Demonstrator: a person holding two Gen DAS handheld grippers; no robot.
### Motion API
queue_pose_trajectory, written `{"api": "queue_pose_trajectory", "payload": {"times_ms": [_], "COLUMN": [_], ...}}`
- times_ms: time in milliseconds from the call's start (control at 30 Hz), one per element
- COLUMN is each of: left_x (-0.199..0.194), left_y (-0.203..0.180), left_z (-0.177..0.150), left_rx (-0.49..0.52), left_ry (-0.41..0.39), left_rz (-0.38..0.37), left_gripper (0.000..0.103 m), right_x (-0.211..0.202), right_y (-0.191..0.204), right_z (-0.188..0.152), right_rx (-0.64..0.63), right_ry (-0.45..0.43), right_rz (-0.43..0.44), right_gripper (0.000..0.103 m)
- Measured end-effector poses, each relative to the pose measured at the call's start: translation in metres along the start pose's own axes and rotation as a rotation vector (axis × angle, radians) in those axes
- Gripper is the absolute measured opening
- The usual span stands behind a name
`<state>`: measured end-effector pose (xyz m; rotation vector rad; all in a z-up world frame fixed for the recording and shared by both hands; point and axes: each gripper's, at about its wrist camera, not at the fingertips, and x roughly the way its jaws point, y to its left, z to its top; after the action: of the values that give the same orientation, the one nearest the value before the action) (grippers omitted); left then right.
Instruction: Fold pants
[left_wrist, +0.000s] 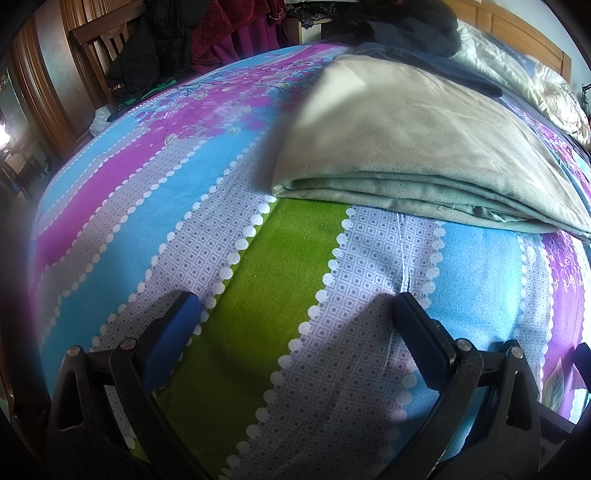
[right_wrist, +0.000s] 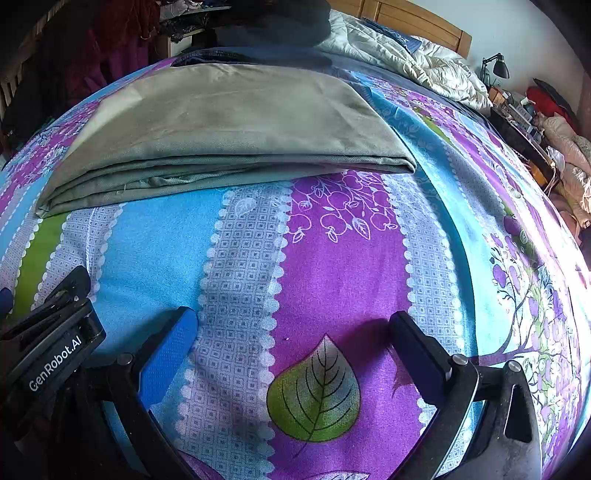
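Pants (left_wrist: 406, 140), grey-green, lie folded into a flat stack of several layers on the bed (left_wrist: 258, 280), on its striped, flowered cover, ahead of both grippers and well apart from them. The left gripper (left_wrist: 295, 306) hangs over the green stripe with its fingers (left_wrist: 173, 339) spread wide and nothing between them; the right gripper (right_wrist: 293, 325) does the same over the purple stripe with the leaf print. Neither touches the cloth. The fold looks finished, or close to it.

The risk from here is undoing it. The near edge shows loose, uneven layers, and a finger catching only the top layer would drag it off the rest and open the stack. Something dark lies behind the pants, possibly another garment, though the view is too blurred to say; reaching far could snag it as well.
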<state>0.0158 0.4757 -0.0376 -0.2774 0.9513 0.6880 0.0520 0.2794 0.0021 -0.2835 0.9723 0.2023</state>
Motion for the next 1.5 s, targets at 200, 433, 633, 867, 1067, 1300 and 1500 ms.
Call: {"api": "queue_pose_trajectory", "payload": {"times_ms": [200, 433, 633, 867, 1067, 1300, 1500], "left_x": [0.0002, 0.0001, 0.0001, -0.0009, -0.0017, -0.0019, -0.0018], "left_y": [-0.0001, -0.0001, 0.0001, 0.003, 0.0058, 0.0058, 0.0058], "left_z": [0.0002, 0.0002, 0.0003, -0.0005, -0.0017, -0.0006, -0.0006], "left_rx": [0.001, 0.0, 0.001, -0.004, -0.008, -0.009, -0.009], "left_ry": [0.0, 0.0, -0.001, -0.008, -0.011, -0.014, -0.015], "left_rz": [0.0, -0.001, -0.001, -0.012, -0.021, -0.028, -0.027], "left_gripper": [0.103, 0.103, 0.103, 0.103, 0.103, 0.103, 0.103], "right_x": [0.0, 0.0, 0.0, 0.0006, -0.0002, 0.0001, 0.0], "right_y": [0.0, 0.0, -0.0001, -0.0009, 0.0, -0.0009, -0.0009], "right_z": [0.0, 0.0, -0.0005, -0.0009, -0.0017, -0.0015, -0.0015], "right_rx": [0.0, 0.0, 0.0, 0.003, 0.008, 0.011, 0.011], "right_ry": [0.0, 0.0, -0.001, -0.001, 0.0, 0.001, 0.001], "right_rz": [0.0, -0.001, -0.002, 0.0, 0.004, 0.008, 0.008], "right_gripper": [0.103, 0.103, 0.103, 0.103, 0.103, 0.103, 0.103]}}
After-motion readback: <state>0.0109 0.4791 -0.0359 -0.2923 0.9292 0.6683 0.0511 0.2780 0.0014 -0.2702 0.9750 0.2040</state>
